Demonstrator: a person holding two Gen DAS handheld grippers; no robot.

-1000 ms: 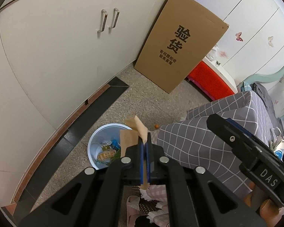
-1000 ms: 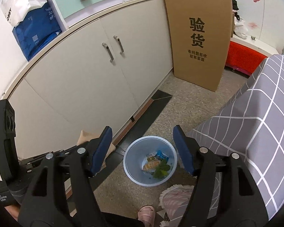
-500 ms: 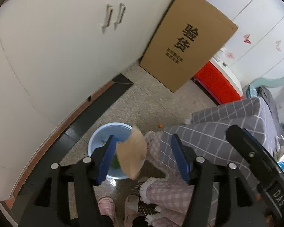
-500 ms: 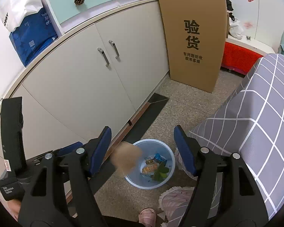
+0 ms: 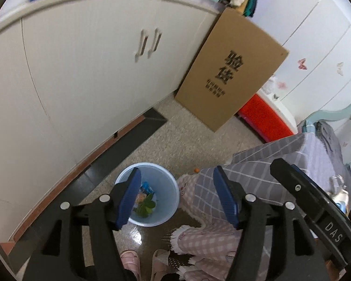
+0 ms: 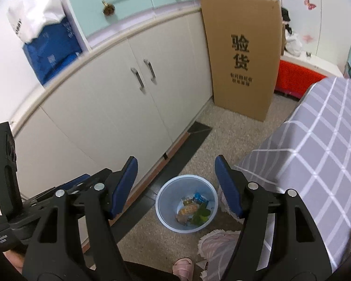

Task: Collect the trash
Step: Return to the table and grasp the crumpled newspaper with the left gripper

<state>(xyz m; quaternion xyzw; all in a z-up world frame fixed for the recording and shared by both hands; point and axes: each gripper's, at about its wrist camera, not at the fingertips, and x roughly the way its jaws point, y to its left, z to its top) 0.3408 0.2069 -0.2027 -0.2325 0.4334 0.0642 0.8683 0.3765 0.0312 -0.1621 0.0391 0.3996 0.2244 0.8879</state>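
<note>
Now, left hand-held gripper (image 5: pixel 175 196): agape, empty.
Right hand-held gripper (image 6: pixel 175 187): agape, empty.
Trash (image 6: pixel 194 209) in bin (image 6: pixel 162 207): likely light wrappers; pinch edges.

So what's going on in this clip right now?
A person is collecting trash with a handheld gripper in each hand. Both the left gripper and the right gripper hang open and empty above a light blue bin on the floor beside the cabinets. The bin already holds wrappers and green leaves. No other trash is in a gripper.
</note>
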